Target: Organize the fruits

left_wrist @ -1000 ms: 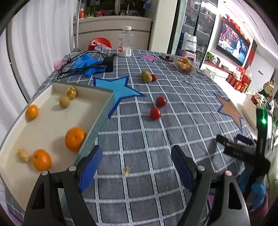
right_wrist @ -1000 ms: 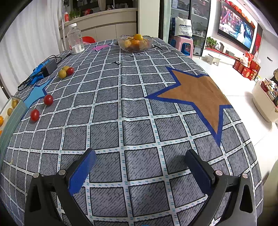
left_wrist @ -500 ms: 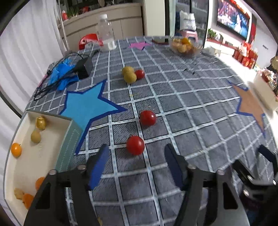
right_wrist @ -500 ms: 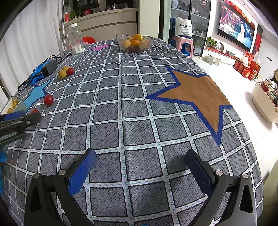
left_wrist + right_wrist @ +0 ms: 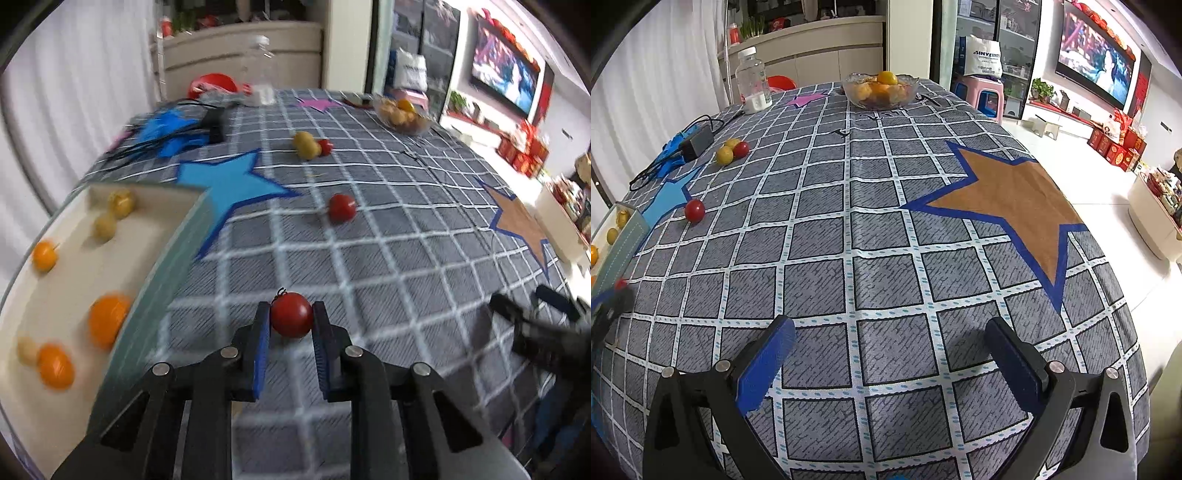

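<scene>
Right now a red cherry tomato [image 5: 291, 319] sits pinched between the blue pads of the left gripper [image 5: 291, 322], above the checked tablecloth [image 5: 388, 266] and just beside the tray's green wall. The open tray [image 5: 162, 266] lies to the left of that gripper; its pale floor holds three orange fruits [image 5: 107, 325], two yellow ones [image 5: 120, 202] near the far corner, and a pale lump [image 5: 26, 349] beside the nearest orange. The left view is blurred, so finer detail of these cannot be told.

Another red tomato [image 5: 342, 208] lies loose on the cloth farther out, near the tip of the blue star [image 5: 229, 181]. Beyond it two yellow fruits [image 5: 306, 144] touch a third small red tomato [image 5: 325, 146].

At the far edge of the table a glass bowl [image 5: 882, 93] is filled with yellow-orange fruit, one orange [image 5: 887, 78] on top. A clear plastic bottle [image 5: 752, 81] stands to its left, and a black adapter with cable [image 5: 698, 140] rests on blue fabric.

Meanwhile the right gripper [image 5: 890, 354] hovers over bare cloth near the brown star [image 5: 1008, 195], its fingers spread wide and holding nothing.
</scene>
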Demonstrator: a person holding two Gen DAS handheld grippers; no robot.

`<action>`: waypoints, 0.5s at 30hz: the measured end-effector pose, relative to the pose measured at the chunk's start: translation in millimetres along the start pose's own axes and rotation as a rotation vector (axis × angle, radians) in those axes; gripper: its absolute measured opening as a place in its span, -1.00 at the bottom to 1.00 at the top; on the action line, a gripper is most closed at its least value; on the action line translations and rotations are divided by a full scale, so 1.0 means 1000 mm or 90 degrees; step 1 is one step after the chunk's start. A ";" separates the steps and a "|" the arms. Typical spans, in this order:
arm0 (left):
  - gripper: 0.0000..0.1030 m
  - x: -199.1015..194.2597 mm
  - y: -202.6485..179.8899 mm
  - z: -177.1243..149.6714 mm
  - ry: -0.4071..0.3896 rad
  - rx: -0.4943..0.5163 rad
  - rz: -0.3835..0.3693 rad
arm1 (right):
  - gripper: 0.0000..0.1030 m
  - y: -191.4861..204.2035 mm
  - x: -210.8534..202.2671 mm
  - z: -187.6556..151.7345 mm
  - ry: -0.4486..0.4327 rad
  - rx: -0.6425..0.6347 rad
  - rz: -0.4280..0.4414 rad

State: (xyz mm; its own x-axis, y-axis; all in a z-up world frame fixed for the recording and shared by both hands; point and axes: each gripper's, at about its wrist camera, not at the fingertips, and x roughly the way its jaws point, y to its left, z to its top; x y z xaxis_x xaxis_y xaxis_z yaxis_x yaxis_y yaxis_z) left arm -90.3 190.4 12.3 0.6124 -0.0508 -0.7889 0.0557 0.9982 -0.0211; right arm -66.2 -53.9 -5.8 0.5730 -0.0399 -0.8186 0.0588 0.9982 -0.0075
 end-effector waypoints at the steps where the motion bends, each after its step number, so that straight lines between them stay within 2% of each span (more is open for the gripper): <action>1: -0.53 -0.004 0.005 -0.007 -0.010 -0.005 0.005 | 1.00 0.001 0.003 0.003 0.007 -0.003 0.000; 3: -0.53 -0.009 0.013 -0.018 -0.025 -0.010 0.017 | 1.00 0.007 0.005 0.009 0.033 -0.009 0.015; 5: -0.53 -0.005 0.016 -0.022 -0.029 -0.009 0.023 | 1.00 0.021 0.004 0.016 0.042 -0.019 0.058; 6: -0.53 -0.001 0.018 -0.024 -0.025 -0.012 0.022 | 1.00 0.031 0.001 0.021 0.038 -0.031 0.083; 9: -0.53 -0.002 0.020 -0.024 -0.034 -0.018 0.010 | 1.00 0.066 -0.004 0.036 0.002 -0.079 0.107; 13: -0.52 -0.003 0.021 -0.026 -0.038 -0.022 0.001 | 1.00 0.112 0.005 0.057 -0.035 -0.139 0.109; 14: -0.52 -0.003 0.021 -0.026 -0.038 -0.022 0.000 | 0.89 0.122 0.011 0.062 -0.037 -0.149 0.109; 15: -0.52 -0.003 0.021 -0.027 -0.038 -0.023 -0.001 | 0.63 0.131 0.016 0.066 -0.036 -0.158 0.114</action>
State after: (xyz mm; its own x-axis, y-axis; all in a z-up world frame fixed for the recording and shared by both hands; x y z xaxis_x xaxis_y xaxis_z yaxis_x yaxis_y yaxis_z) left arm -111.7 212.7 -2.3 0.6589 -0.0528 -0.7504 0.0285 0.9986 -0.0453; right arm 4.9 73.6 18.1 0.6010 0.1428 -0.7864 -0.2455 0.9693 -0.0116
